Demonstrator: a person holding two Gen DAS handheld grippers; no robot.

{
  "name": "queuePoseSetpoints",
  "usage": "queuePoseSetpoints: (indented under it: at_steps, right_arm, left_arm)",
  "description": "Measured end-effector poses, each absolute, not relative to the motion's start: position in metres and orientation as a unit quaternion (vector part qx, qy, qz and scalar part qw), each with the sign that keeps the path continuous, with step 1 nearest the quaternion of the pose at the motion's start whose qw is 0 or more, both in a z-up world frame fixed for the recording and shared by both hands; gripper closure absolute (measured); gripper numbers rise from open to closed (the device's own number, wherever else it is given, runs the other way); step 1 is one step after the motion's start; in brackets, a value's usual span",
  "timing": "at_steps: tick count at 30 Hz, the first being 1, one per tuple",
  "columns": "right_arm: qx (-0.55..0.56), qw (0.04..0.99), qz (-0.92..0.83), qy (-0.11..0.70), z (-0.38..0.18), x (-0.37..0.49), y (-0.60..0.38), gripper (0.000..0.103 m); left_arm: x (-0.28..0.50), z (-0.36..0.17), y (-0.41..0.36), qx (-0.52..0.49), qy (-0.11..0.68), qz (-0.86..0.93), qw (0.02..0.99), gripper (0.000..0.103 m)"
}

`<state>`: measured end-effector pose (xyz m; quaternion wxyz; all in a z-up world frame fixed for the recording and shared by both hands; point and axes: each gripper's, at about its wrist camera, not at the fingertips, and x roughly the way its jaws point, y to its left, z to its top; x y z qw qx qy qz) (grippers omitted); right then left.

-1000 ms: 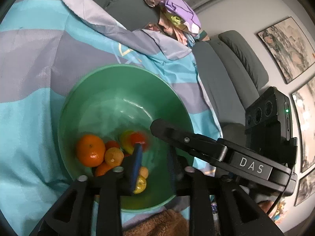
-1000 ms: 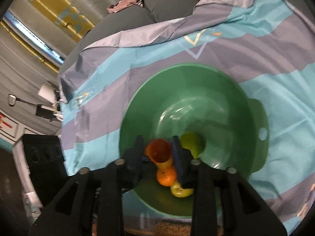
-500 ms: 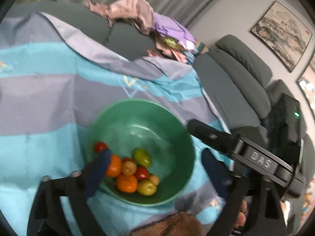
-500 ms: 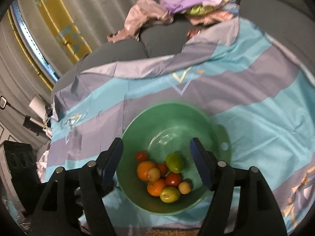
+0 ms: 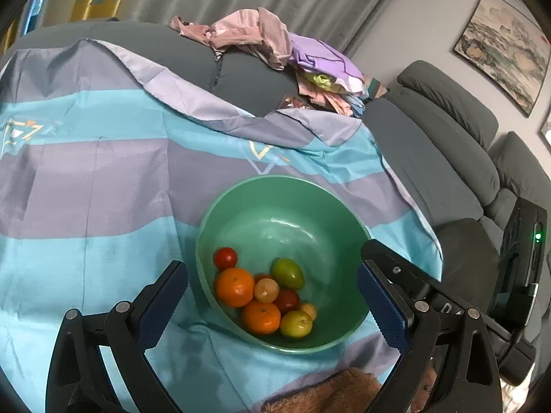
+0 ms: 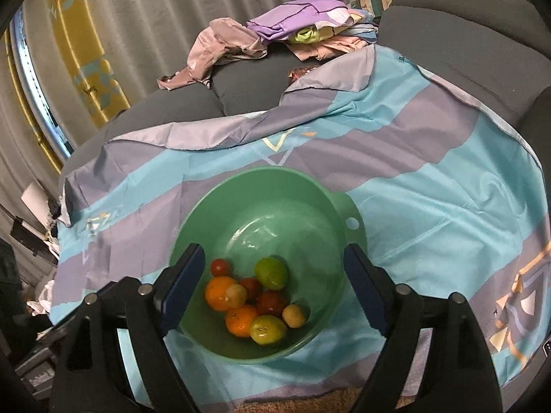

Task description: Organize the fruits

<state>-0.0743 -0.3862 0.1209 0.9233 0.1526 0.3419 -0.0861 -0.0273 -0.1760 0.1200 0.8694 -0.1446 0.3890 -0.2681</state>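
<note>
A green bowl sits on a blue and grey striped cloth. Inside lie several fruits: two oranges, a red tomato, green fruits and small brownish ones. My left gripper hangs open above the bowl's near side, nothing between its blue pads. In the right wrist view the same bowl holds the fruit pile. My right gripper hovers over it with its jaws opening and nothing gripped.
Crumpled clothes are heaped on the grey sofa behind the cloth. The other gripper's black body stands close on the right. A brown fuzzy fabric lies at the near edge. Framed pictures hang on the wall.
Both grippers were shut on a fruit low inside the bowl. Both have let go, opened wide and drawn back and up. The released fruits lie among the others.
</note>
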Motion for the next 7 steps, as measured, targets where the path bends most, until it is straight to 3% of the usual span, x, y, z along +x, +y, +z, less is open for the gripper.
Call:
queuePoseSetpoints:
  at_steps: [7]
  right_arm:
    - [0.143, 0.925, -0.092, 0.341, 0.1208, -0.0757, -0.3795, 0.019]
  left_arm:
    - [-0.0289, 0.1176, -0.1652, -0.147, 0.387, -0.262, 0.871, 0.006]
